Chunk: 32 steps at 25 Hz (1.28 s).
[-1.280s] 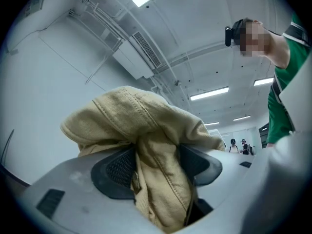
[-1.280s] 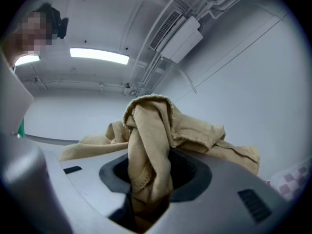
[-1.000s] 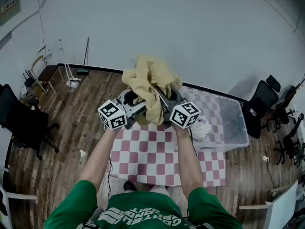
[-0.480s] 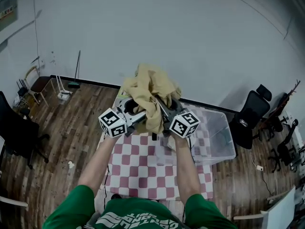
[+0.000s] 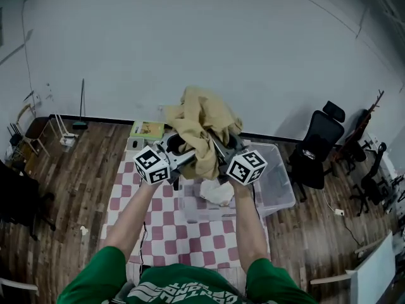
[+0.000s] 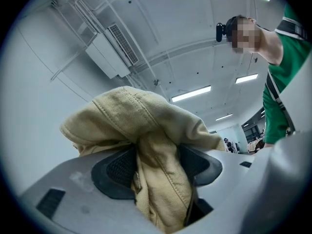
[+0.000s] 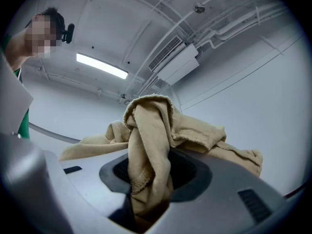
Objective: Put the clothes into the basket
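We hold 1 tan garment (image 5: 201,122) bunched up between our 2 tools. The left hand-held gripper (image 6: 157,167) is clamped on a thick fold of it, jaws fairly wide apart. The right hand-held gripper (image 7: 152,172) pinches a thinner fold. The garment hangs above the checkered tabletop (image 5: 209,242). The clear basket (image 5: 281,185) sits lower right, and a white cloth (image 5: 216,192) lies near it.

i see tan clothes (image 5: 201,122), red-and-white checked table (image 5: 190,236), clear basket (image 5: 280,185), green sleeve (image 5: 95,277), brown plank floor (image 5: 76,170), black chair (image 5: 313,160)
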{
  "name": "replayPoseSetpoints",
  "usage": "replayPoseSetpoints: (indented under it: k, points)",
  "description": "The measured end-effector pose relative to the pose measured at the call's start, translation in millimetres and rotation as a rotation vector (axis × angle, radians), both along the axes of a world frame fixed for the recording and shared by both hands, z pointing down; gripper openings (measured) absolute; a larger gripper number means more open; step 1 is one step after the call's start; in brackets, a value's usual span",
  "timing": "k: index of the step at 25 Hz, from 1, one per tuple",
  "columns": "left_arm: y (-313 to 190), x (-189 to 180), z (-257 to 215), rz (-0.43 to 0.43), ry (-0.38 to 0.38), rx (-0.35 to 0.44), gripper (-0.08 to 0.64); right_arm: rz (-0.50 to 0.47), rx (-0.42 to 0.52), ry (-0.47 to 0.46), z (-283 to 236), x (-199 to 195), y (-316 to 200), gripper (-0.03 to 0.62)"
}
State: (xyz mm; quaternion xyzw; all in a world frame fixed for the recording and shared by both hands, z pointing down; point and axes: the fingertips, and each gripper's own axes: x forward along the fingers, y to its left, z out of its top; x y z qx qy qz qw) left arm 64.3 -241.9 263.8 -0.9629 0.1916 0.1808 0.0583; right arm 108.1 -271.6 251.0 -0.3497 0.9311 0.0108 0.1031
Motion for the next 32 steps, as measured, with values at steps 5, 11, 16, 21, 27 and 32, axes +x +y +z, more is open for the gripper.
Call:
replayPoseSetpoints:
  k: [5,11,16,21,27,32]
  points:
    - [3,64,12,0.072,-0.002,-0.02,0.281,0.072,-0.019,0.005,13,66,6,0.149]
    - [24,142,19,0.136,-0.023,-0.043,0.281,0.137,-0.044,-0.005,21,146,29,0.149]
    - [18,177,39,0.167,-0.033,-0.072,0.281,0.167,-0.074,-0.005,42,181,23,0.149]
    - [5,194,68,0.182,-0.047,-0.121,0.281,0.182,-0.124,-0.001,73,199,10,0.149]
    - [-3,213,104,0.175,-0.08,-0.196,0.281,0.176,-0.197,-0.006,112,216,1,0.149]
    - [-16,219,143,0.165,-0.119,-0.283,0.281,0.171,-0.283,-0.003,153,222,-13,0.149]
